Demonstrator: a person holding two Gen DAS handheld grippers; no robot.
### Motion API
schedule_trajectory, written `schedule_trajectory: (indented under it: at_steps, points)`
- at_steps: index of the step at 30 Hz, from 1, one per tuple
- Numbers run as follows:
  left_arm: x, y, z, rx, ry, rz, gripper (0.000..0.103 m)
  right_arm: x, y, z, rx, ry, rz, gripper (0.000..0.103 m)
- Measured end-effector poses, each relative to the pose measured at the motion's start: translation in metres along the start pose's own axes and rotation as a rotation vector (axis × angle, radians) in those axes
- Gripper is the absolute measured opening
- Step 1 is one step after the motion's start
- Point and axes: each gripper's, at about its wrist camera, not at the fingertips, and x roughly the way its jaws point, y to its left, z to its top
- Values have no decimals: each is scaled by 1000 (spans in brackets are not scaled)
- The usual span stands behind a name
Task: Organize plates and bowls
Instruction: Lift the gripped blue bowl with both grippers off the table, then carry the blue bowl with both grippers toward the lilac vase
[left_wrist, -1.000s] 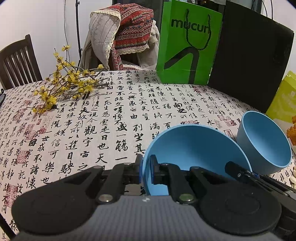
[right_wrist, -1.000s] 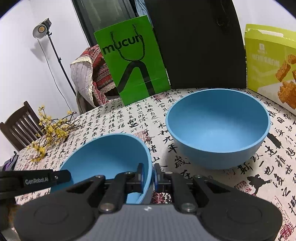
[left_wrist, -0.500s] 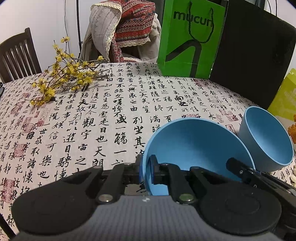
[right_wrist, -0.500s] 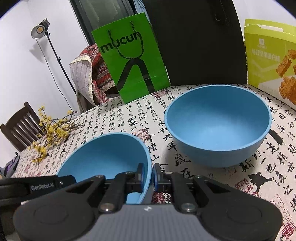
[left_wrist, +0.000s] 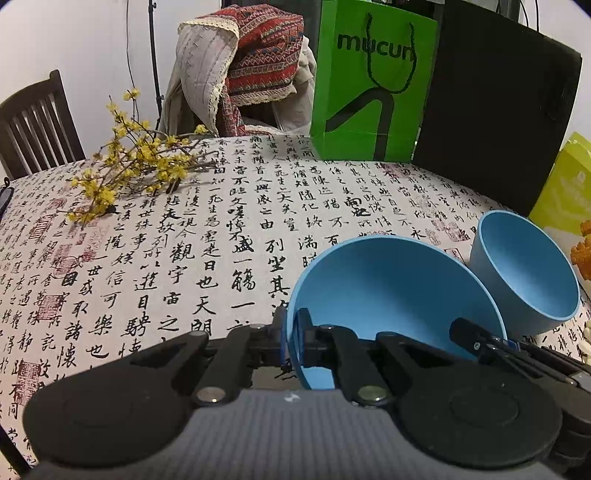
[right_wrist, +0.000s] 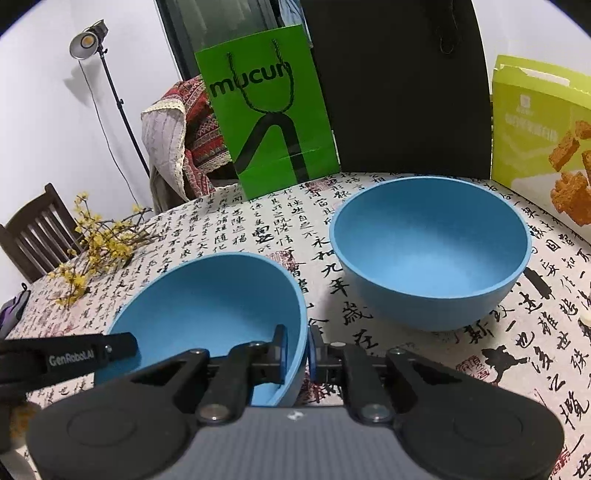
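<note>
Two blue bowls are in view. My left gripper (left_wrist: 291, 332) is shut on the left rim of the near blue bowl (left_wrist: 388, 291), and my right gripper (right_wrist: 297, 349) is shut on its right rim (right_wrist: 207, 314). Both hold it tilted above the calligraphy tablecloth (left_wrist: 184, 240). The second blue bowl (right_wrist: 432, 251) stands upright on the table ahead and to the right; it also shows in the left wrist view (left_wrist: 524, 266). Each gripper appears in the other's view, at the bowl's opposite rim.
A green paper bag (right_wrist: 269, 125) and a tall black bag (right_wrist: 402, 85) stand at the table's back. A yellow-green snack box (right_wrist: 543, 133) stands at the right. Yellow flower twigs (left_wrist: 136, 166) lie at the left, near a wooden chair (left_wrist: 37, 125).
Both grippers have carried the held bowl slightly forward; the table and the second bowl appear a little nearer. The grips have not changed.
</note>
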Motion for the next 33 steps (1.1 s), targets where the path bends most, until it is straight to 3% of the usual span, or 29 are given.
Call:
schedule_trajectory:
  at_steps: [17, 33]
  points:
    - [-38, 11, -2, -17, -40, 5, 6, -26, 10, -4, 23, -14, 33, 10]
    - [-91, 33, -19, -52, -114, -12, 7, -82, 39, -10, -14, -104, 25, 10]
